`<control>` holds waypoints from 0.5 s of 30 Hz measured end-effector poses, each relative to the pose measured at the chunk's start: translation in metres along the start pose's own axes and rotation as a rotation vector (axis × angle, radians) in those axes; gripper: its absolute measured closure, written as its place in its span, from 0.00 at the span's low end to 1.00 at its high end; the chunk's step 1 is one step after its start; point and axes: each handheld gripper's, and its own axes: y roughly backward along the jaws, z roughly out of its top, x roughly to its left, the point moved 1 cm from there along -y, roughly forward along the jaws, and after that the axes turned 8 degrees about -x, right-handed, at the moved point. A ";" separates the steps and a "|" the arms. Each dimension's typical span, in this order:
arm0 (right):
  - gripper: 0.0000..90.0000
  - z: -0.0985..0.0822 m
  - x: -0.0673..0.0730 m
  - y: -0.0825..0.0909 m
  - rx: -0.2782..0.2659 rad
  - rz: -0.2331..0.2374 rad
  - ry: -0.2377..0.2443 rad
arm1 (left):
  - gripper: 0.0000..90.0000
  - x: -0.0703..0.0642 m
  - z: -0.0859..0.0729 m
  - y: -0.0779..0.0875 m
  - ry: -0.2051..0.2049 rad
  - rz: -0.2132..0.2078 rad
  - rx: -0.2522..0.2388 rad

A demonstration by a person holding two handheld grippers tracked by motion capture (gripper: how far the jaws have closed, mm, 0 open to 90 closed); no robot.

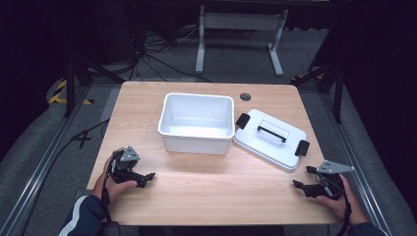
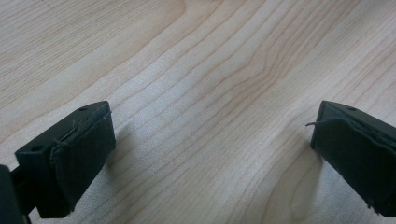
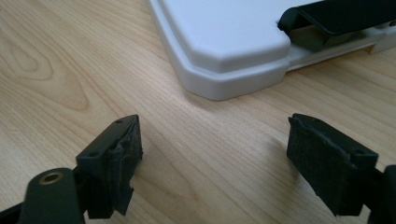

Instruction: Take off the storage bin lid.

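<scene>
At the near edge of the pale wooden table (image 1: 206, 191), the left gripper (image 1: 147, 177) and right gripper (image 1: 298, 184) rest with jaws wide and empty. Just beyond the right one lies a white rigid plastic lid (image 1: 269, 137), probably light and slippery; its black handle (image 1: 272, 132) looks the surest hold. Farther back sits an open white plastic bin (image 1: 196, 123). No writing is legible.

A white rectangular plastic tub (image 1: 196, 123) stands on the light wooden table (image 1: 206, 189), ahead of and between both tongs. Its flat white plastic lid with black handle (image 1: 270, 137) lies just beside it, directly ahead of the right gripper (image 1: 301, 178). The left gripper (image 1: 147, 178) lies well apart.
</scene>
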 end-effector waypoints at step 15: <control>0.21 -0.001 0.001 0.001 0.000 -0.006 -0.009 | 0.00 0.001 0.000 0.000 -0.004 -0.002 -0.002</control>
